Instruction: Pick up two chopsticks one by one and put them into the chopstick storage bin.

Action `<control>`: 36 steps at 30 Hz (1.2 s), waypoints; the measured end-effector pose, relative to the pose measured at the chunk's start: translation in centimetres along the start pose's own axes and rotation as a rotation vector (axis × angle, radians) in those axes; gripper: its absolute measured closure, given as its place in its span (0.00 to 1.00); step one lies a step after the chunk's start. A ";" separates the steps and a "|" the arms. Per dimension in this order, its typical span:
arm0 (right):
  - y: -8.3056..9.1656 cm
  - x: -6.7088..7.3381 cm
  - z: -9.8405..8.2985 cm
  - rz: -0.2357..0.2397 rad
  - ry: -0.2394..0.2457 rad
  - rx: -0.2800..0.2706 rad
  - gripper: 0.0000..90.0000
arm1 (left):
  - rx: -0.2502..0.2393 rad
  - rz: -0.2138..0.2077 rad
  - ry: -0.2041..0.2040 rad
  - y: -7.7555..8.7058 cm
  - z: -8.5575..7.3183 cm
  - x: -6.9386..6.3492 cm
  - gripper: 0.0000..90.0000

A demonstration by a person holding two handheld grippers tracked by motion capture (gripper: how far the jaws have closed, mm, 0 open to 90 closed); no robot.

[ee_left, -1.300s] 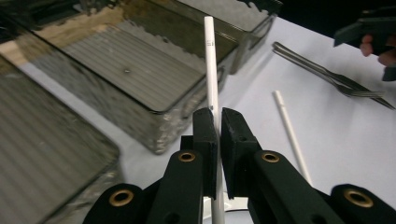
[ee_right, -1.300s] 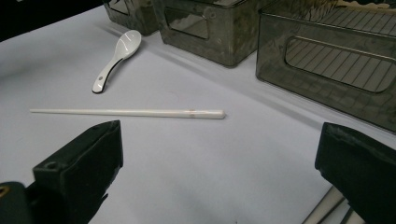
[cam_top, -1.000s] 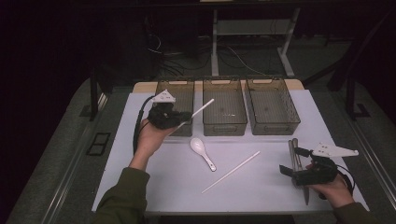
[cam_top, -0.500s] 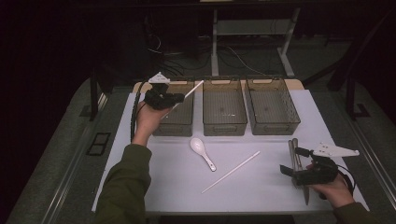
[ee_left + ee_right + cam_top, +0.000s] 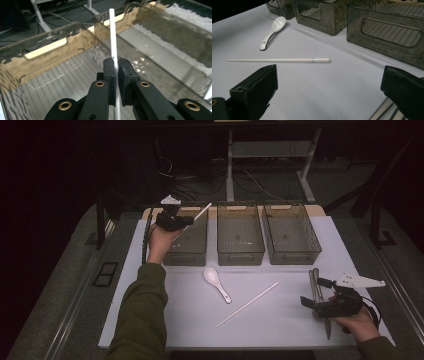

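Note:
My left gripper (image 5: 187, 220) hovers over the far end of the left smoky plastic bin (image 5: 192, 251), shut on a white chopstick (image 5: 203, 211) that sticks out toward the bin's far rim. In the left gripper view the jaws of the left gripper (image 5: 117, 72) pinch the chopstick (image 5: 112, 37) above the bin's ribbed floor (image 5: 62, 75). My right gripper (image 5: 311, 303) rests open near the table's front right. In the right gripper view a second white chopstick (image 5: 279, 60) and a white spoon (image 5: 273, 31) lie ahead of the wide-spread jaws.
Middle bin (image 5: 240, 232) and right bin (image 5: 290, 232) stand in a row with the left one on the white table (image 5: 280, 325). The spoon (image 5: 216, 282) and loose chopstick (image 5: 247, 304) lie mid-table. Metal sticks (image 5: 315, 282) lie beside the right gripper.
My left hand has carried the chopstick away from me and slightly left, from the near part of the left bin to its far end. The right hand has stayed put.

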State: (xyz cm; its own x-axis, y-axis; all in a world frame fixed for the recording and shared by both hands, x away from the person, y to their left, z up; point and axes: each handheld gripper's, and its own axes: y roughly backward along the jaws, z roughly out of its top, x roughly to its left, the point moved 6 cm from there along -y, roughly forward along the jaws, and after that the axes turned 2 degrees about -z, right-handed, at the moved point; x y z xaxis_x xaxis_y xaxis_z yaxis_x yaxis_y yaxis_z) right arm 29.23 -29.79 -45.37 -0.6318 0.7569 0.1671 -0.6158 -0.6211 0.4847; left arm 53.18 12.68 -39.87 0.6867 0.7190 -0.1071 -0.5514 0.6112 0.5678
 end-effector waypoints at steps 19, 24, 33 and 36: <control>0.0 -0.1 0.0 0.000 0.000 -0.002 0.01 | 0.006 0.066 0.032 -0.8 -0.7 1.9 0.90; 0.0 0.0 0.0 0.001 0.001 -0.001 0.01 | 0.009 0.072 0.035 -0.6 -0.6 1.7 0.82; 0.0 0.1 0.0 0.002 0.000 0.001 0.01 | 0.012 0.029 0.017 0.5 0.0 -0.3 0.73; 0.0 0.1 0.0 0.001 -0.001 0.002 0.01 | 0.017 0.016 0.032 0.8 0.1 -1.0 0.67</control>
State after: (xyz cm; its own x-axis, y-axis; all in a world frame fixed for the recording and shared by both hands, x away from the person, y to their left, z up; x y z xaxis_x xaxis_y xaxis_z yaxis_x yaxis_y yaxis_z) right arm 29.15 -29.75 -45.36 -0.6323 0.7563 0.1681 -0.6142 -0.6216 0.4861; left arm 52.08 12.47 -39.26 0.6619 0.7393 -0.1236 -0.5542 0.5937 0.5834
